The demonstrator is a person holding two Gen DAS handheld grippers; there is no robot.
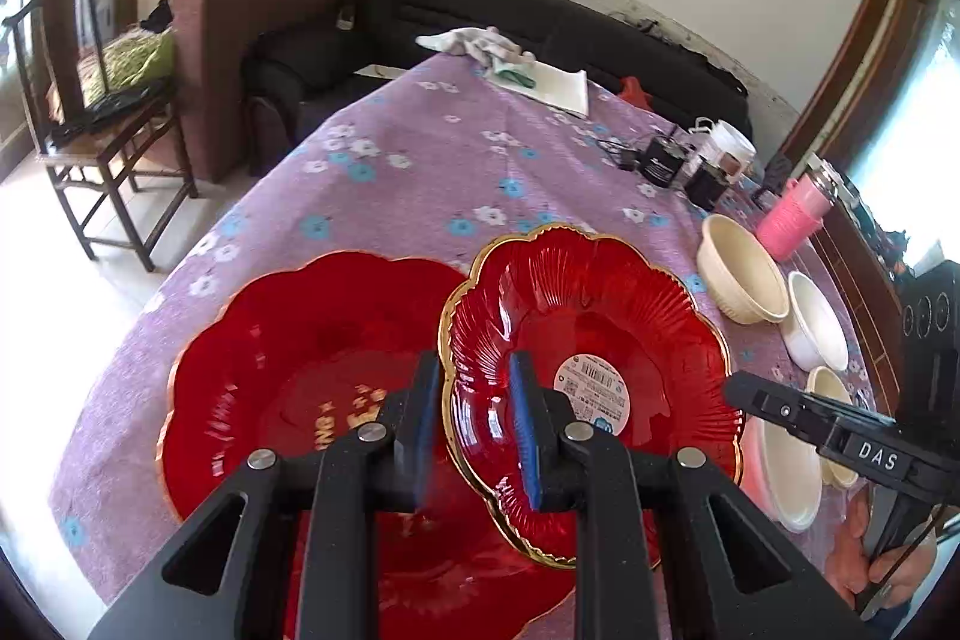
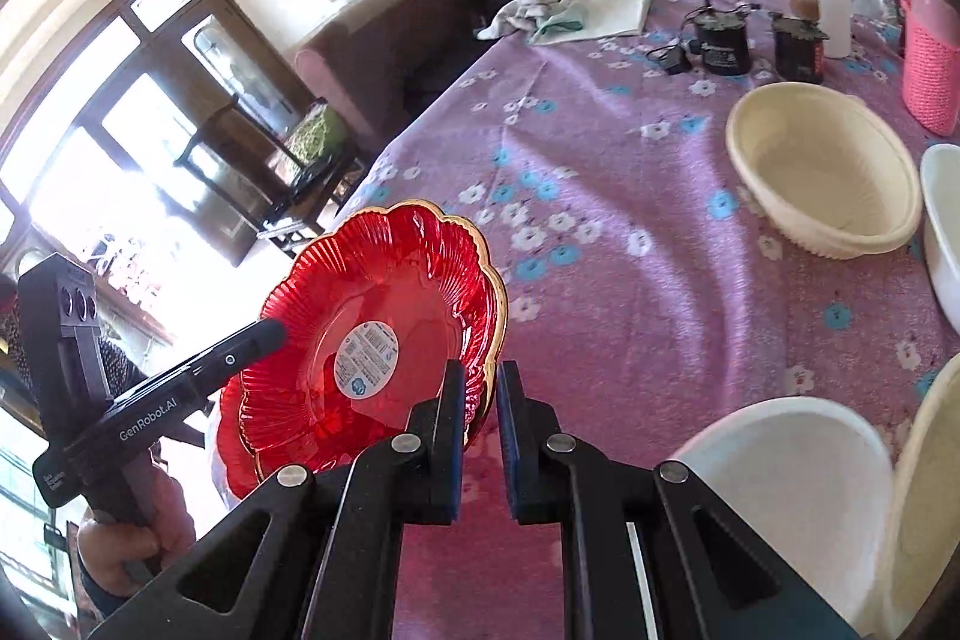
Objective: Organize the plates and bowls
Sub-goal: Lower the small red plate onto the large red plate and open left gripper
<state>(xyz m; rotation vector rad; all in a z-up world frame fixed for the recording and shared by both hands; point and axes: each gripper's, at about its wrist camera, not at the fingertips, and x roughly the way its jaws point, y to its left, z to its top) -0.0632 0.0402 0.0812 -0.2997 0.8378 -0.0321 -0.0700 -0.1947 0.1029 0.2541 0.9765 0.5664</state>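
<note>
A red scalloped glass plate with a gold rim and a round label (image 1: 591,340) is tilted and held off the table. Both grippers have its rim between their blue pads. My left gripper (image 1: 474,430) grips its left edge. My right gripper (image 2: 480,436) grips its right edge (image 2: 489,322). A second, larger red plate (image 1: 288,370) lies flat on the purple cloth below and to the left. It also shows under the held plate in the right wrist view (image 2: 231,436). Cream and white bowls (image 1: 744,274) (image 2: 822,166) stand to the right.
A purple flowered tablecloth (image 1: 420,172) covers the table. At its far side lie a white cloth and paper (image 1: 540,76), black chargers (image 1: 666,157), a white tub (image 1: 729,145) and a pink knitted cup (image 1: 792,214). A dark sofa, an armchair and a wooden chair stand beyond.
</note>
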